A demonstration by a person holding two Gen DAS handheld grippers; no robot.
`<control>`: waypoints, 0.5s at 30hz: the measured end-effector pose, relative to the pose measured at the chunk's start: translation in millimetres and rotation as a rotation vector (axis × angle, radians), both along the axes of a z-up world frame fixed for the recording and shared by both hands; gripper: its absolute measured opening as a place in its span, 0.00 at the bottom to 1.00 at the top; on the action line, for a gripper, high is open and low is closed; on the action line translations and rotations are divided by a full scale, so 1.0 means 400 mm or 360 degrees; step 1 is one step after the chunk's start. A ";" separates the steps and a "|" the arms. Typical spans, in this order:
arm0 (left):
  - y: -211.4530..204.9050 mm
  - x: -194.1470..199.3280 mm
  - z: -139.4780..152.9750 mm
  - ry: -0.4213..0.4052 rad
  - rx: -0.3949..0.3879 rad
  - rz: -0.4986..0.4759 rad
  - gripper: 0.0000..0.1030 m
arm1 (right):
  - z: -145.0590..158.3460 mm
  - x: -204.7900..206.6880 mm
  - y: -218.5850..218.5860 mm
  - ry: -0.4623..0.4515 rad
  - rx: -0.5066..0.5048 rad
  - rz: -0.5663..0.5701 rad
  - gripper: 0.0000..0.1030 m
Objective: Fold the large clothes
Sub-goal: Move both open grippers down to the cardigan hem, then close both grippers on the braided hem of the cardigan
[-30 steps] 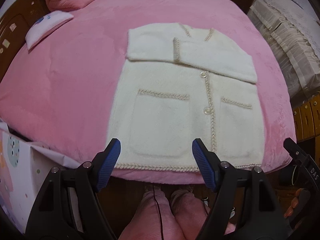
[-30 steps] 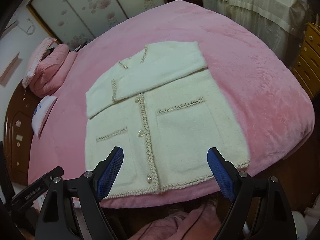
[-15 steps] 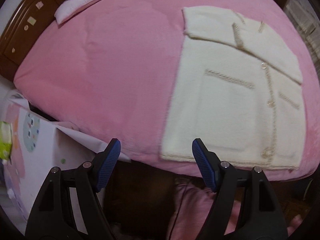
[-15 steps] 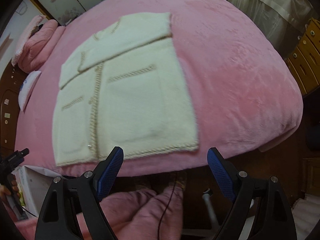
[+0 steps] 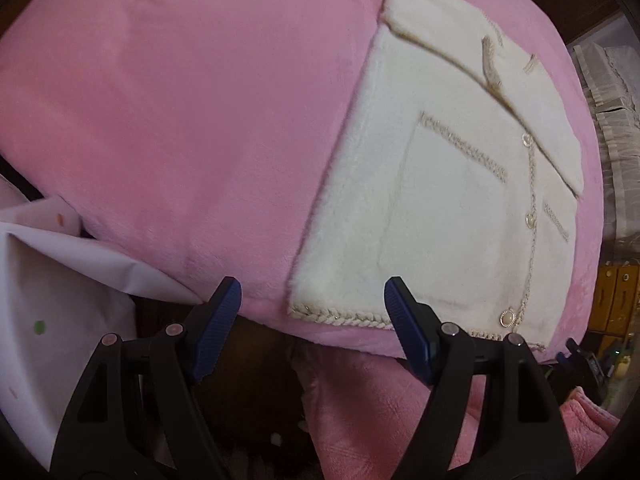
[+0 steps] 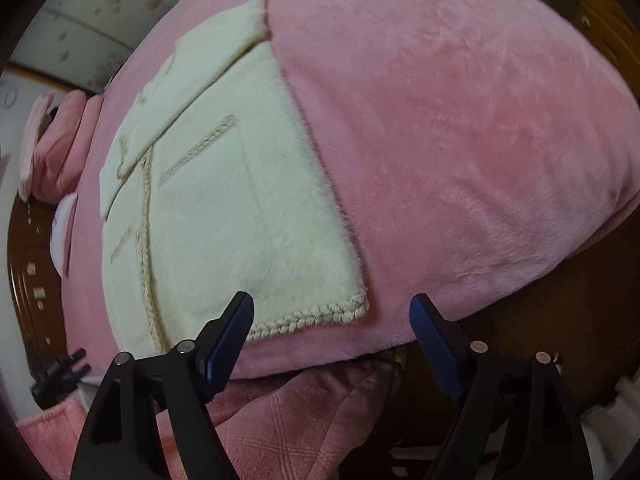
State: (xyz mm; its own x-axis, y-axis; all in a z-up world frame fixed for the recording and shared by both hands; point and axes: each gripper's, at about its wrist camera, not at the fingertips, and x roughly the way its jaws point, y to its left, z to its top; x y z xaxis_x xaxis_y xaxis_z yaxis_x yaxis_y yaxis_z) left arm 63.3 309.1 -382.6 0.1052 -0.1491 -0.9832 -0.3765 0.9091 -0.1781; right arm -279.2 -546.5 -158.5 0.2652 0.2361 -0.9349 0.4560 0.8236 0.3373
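A cream fluffy cardigan (image 5: 448, 216) with braided trim, buttons and two pockets lies flat on a pink bed (image 5: 200, 120), both sleeves folded across its chest. My left gripper (image 5: 312, 312) is open and empty, just off the bed's near edge at the cardigan's bottom left hem corner. The cardigan also shows in the right wrist view (image 6: 224, 208) on the bed (image 6: 460, 140). My right gripper (image 6: 332, 328) is open and empty at the bottom right hem corner (image 6: 356, 308).
White patterned fabric (image 5: 52, 280) lies left of the bed. Pink pillows (image 6: 56, 148) and a wooden headboard (image 6: 28, 280) are at the far end. The person's pink-trousered legs (image 6: 300, 412) are below the bed edge. Wooden drawers (image 5: 616, 300) stand at the right.
Both grippers have moved closer to the bed's near edge and spread apart, left toward the bottom left hem corner, right toward the bottom right one. The cardigan has not moved.
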 end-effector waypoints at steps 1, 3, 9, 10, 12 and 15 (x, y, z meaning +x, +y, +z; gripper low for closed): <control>-0.003 0.002 -0.018 0.0035 -0.0017 0.0003 0.70 | -0.026 0.006 -0.016 0.0025 0.0042 -0.0047 0.73; -0.003 0.010 -0.056 0.0101 -0.0023 0.0006 0.70 | -0.059 0.014 -0.032 0.0064 0.0080 -0.0110 0.73; 0.039 0.009 -0.171 0.0255 -0.0191 0.0232 0.71 | -0.125 0.035 -0.088 0.0079 0.0197 -0.0305 0.72; 0.050 0.002 -0.185 0.0258 -0.0220 0.0295 0.71 | -0.133 0.042 -0.097 0.0089 0.0202 -0.0317 0.72; 0.077 -0.008 -0.210 0.0258 -0.0325 0.0465 0.72 | -0.138 0.057 -0.106 0.0103 0.0177 -0.0326 0.71; 0.098 -0.016 -0.247 0.0283 -0.0436 0.0629 0.73 | -0.147 0.085 -0.116 0.0159 0.0168 -0.0309 0.71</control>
